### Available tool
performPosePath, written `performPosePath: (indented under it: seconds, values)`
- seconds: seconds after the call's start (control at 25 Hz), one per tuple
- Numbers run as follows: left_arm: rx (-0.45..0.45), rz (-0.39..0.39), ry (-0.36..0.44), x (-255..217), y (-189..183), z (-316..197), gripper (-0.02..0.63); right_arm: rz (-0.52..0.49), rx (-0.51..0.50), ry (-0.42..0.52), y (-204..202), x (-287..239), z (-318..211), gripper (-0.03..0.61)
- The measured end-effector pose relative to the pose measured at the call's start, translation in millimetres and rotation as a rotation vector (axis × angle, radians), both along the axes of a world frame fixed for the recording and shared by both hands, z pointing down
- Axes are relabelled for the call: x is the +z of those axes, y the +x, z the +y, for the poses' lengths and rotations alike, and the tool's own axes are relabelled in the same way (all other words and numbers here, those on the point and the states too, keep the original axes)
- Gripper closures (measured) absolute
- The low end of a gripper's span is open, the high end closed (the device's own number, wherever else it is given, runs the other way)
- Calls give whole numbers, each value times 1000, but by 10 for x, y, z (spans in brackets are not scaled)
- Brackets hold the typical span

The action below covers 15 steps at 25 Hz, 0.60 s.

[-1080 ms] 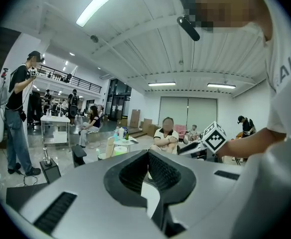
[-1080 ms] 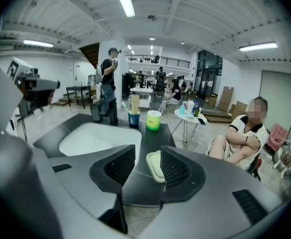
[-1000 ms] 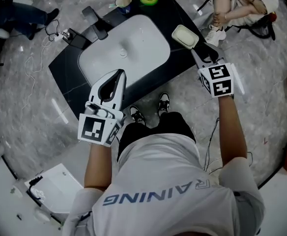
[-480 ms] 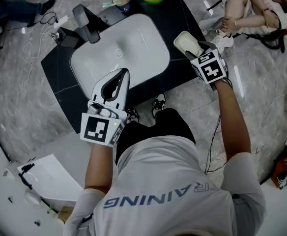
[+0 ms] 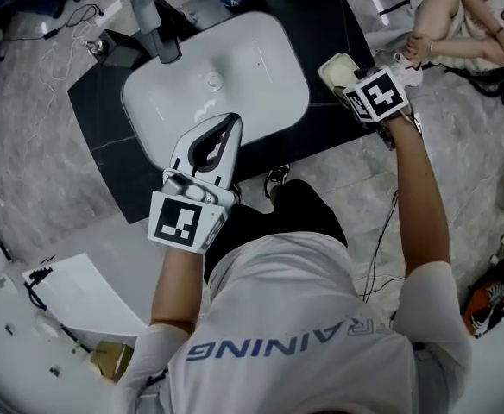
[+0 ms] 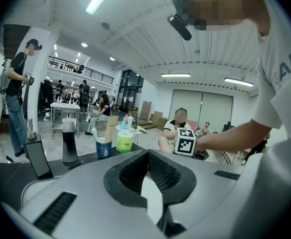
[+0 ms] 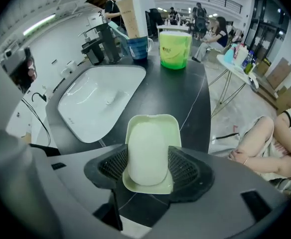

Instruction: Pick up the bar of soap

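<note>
Pale soap [image 7: 146,143] lies lengthwise between the spread, just-opening jaws of my right gripper [image 7: 148,166], not yet pinched; my left gripper [image 5: 226,132], jaws together, hangs farther off.

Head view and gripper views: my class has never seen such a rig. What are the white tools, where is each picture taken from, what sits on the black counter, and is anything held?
There is no robot: a person holds a two-jaw tool in each hand. The head view looks down from the person's head; each gripper view looks along one tool's jaws. On the black counter sit a white sink, a faucet, a blue cup, a green cup and a soap dish with the bar of soap. The left gripper is shut and empty. On the right gripper the jaws have just been opening and stand either side of the soap, gripping nothing yet.
</note>
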<state>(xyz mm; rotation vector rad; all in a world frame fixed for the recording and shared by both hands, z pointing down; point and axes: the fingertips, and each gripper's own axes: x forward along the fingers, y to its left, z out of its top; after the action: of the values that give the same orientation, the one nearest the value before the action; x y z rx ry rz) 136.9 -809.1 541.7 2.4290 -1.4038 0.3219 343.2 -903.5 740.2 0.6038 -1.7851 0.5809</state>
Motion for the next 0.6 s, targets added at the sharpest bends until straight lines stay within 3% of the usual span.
performPosePath:
  seconds: [0.16,0.24,0.44,0.6]
  values:
    - [-7,17,3,25,-18,-2,604,-22,34,-204,-17,103,20,333]
    - [-8,13,-14,49,-31,10,604,-19,28,-243,-21,104,27,330]
    - [-22,19,-9,52,-77,6,604,-31,14,-198,-30,89,13,324]
    - [-14,26,3,39,-77,37,604,-62,21,-76,-12,36,41,324]
